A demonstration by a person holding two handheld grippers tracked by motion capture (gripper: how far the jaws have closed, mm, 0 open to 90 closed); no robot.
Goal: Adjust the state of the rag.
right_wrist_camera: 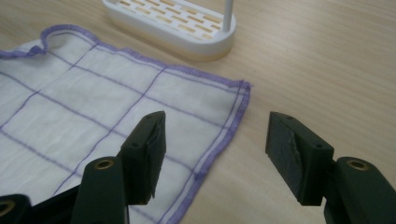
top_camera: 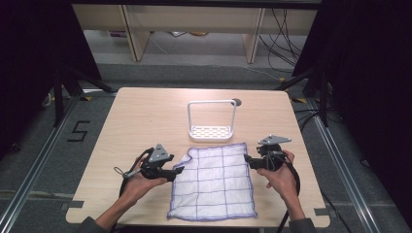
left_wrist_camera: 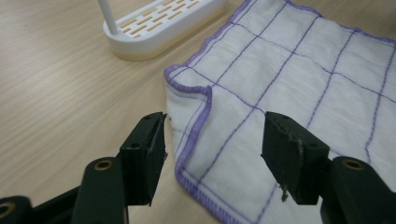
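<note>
Cloth (top_camera: 214,182) lies flat on the table (top_camera: 141,116), spread at the 6 o'clock edge nearest the person, white with a purple grid and purple hem. A white rack (top_camera: 212,121) with a slotted base stands just beyond it at 12 o'clock, apart from the hem.

Left gripper (top_camera: 179,170) hangs at the cloth's 9 o'clock side, jaws spread and pinching nothing; in the left gripper view the hem's far corner is folded back on itself just ahead of the tips. Right gripper (top_camera: 248,160) sits at 3 o'clock near the far right corner, jaws likewise spread and empty, the hem passing below the gap between them.

The step in hand appears to be taking hold of the cloth's two far corners.

Procedure, as judged from this layout:
1. Lower each gripper until one jaw tip slides under the hem and the other rides above it.
2. Take the left corner past its folded flap, so both layers are caught.
3. Pinch both sides at matching points on the hem, then lift evenly to keep the cloth from skewing.
4. Keep clear of the rack at 12 o'clock.
</note>
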